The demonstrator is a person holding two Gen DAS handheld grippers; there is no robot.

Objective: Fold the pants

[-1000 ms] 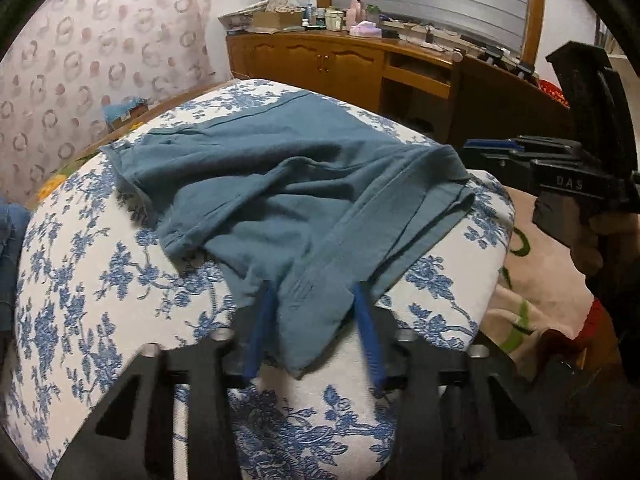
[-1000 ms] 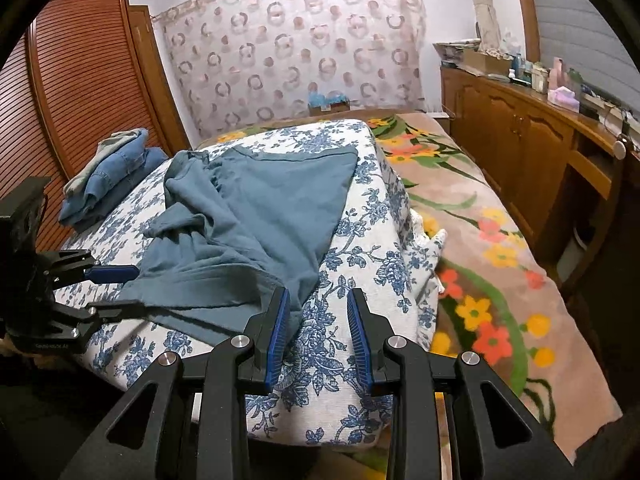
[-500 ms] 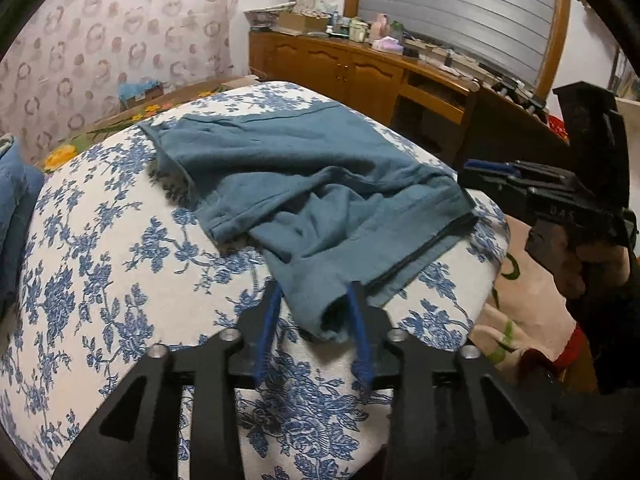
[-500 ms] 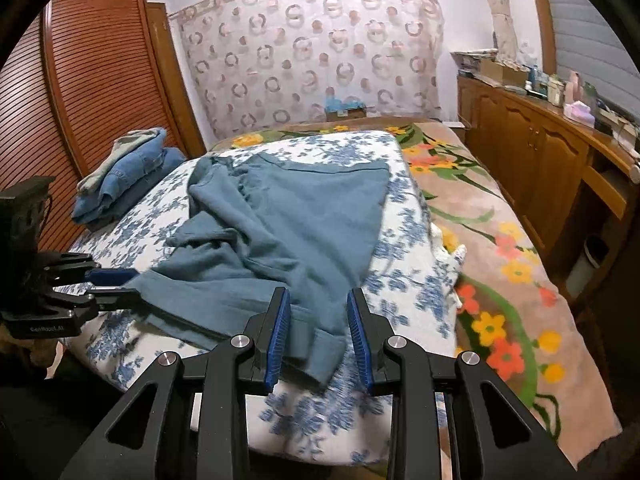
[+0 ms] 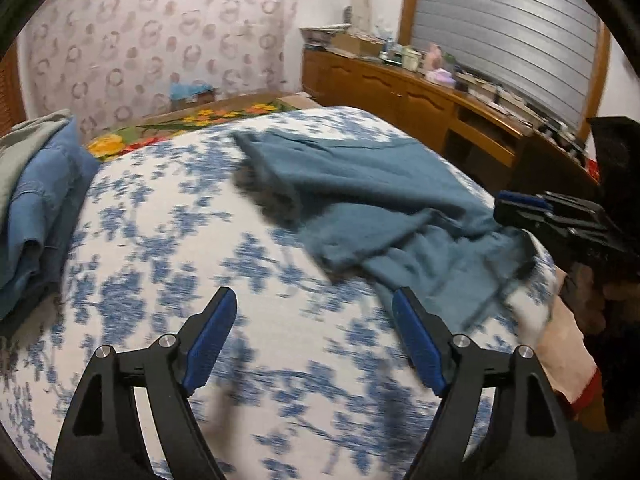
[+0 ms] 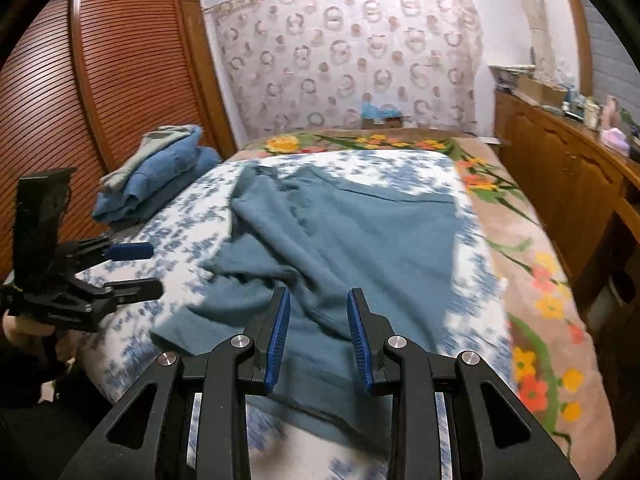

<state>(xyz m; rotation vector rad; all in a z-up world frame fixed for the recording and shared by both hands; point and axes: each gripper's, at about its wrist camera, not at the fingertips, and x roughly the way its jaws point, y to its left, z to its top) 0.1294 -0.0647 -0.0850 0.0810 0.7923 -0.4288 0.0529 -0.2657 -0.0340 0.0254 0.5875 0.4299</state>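
The teal-blue pants (image 5: 380,200) lie crumpled on the white and blue floral cover (image 5: 180,260), toward its right side. My left gripper (image 5: 316,340) is wide open and empty over bare cover, left of the pants' near edge. My right gripper (image 6: 316,332) is open, its fingers straddling the pants (image 6: 340,240) near their front hem, not closed on the cloth. The right gripper also shows in the left wrist view (image 5: 560,220) at the pants' right edge. The left gripper shows in the right wrist view (image 6: 132,268), to the left of the pants.
A stack of folded blue and grey clothes (image 6: 160,176) sits at the far left of the bed. A wooden dresser (image 6: 560,184) runs along the right. A slatted wooden wardrobe (image 6: 100,80) stands on the left. A floral blanket (image 6: 532,280) covers the bed's right side.
My left gripper let go of the pants' hem, opened wide and swung left. My right gripper moved forward over the pants' front edge. The near part of the pants now lies bunched.
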